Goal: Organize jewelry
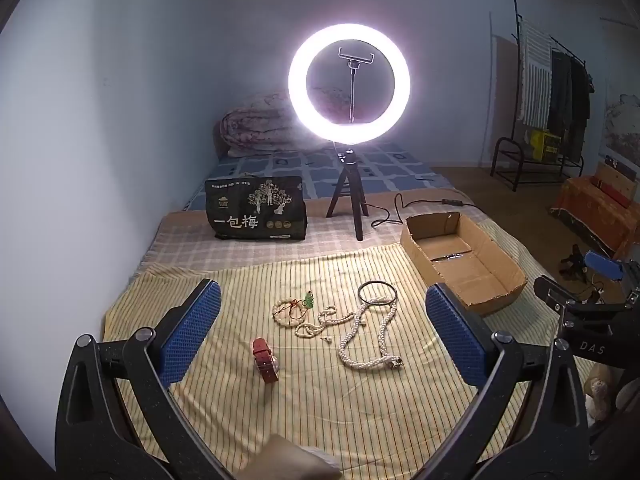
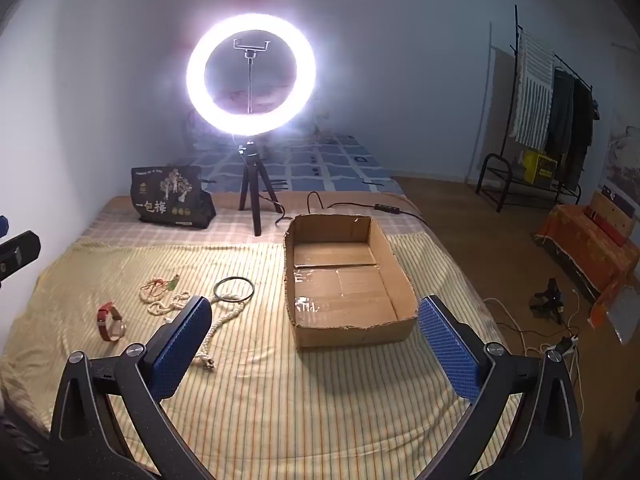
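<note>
Jewelry lies on a yellow striped cloth [image 1: 320, 420] on a bed. There is a red-strapped watch [image 1: 266, 360], a thick white pearl rope necklace [image 1: 370, 340], a thin dark bangle [image 1: 377, 293], a small bead bracelet with a red cord and green pendant [image 1: 294, 308], and a thinner bead strand [image 1: 320, 322]. My left gripper [image 1: 322, 340] hangs open above them with nothing between its blue pads. My right gripper [image 2: 316, 348] is open too, in front of an empty cardboard box [image 2: 400, 272]. The same watch [image 2: 110, 320] and bangle [image 2: 234, 289] show at the left of the right wrist view.
A lit ring light on a black tripod [image 1: 348, 196] stands behind the cloth, its cable [image 1: 400, 208] trailing right. A dark printed bag [image 1: 256, 208] stands at the back left. The wall runs along the left; the bed edge and brown floor [image 2: 480, 240] lie right.
</note>
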`<state>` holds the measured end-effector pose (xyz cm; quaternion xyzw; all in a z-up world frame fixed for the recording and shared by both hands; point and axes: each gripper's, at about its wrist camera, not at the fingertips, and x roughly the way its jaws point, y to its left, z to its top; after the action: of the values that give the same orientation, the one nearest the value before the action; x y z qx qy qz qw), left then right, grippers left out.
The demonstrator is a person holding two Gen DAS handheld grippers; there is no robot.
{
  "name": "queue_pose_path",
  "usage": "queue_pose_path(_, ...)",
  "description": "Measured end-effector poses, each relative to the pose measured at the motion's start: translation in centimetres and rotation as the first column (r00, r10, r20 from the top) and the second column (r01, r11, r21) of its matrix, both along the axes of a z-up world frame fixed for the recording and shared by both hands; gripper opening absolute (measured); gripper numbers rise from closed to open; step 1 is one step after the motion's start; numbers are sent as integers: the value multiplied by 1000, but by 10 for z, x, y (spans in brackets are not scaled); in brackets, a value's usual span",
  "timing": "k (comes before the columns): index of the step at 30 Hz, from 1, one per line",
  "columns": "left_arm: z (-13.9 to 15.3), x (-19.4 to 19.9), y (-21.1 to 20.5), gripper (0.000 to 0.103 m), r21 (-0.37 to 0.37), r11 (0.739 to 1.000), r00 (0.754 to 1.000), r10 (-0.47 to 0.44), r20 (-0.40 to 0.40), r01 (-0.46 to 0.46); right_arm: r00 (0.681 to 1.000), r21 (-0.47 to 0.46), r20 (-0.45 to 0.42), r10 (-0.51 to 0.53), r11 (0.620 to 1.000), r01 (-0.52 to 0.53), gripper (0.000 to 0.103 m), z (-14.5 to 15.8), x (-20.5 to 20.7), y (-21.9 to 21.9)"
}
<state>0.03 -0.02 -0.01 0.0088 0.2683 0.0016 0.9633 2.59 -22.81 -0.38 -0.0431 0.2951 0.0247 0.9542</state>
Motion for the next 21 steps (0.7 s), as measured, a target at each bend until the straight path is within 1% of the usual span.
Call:
queue_pose_path(2, 0, 0, 0, 103, -1, 1000, 1000, 0, 12, 0, 1000, -4, 9, 1, 1000, -1, 102, -1, 0, 1)
queue_pose_path(6, 0, 0, 0, 103, 1, 1000, 1000, 1, 12, -1, 1000, 1, 3, 4, 1000, -4, 102, -3, 2, 2)
queue_pose_path(10, -1, 3, 2, 103, 2, 1000, 1000, 8, 12, -8, 1000, -2, 6, 1, 1000, -1, 102, 3, -3, -2)
queue_pose_path(14, 0, 7, 4, 103, 3, 1000, 1000, 12, 13, -12, 1000, -11, -5, -2, 1000, 2, 102, -1, 1, 1)
queue_pose_path(21, 0, 2, 5, 103, 5, 1000, 1000, 10, 24, -10, 1000, -17, -8, -2, 1000, 2, 102, -2, 2, 1)
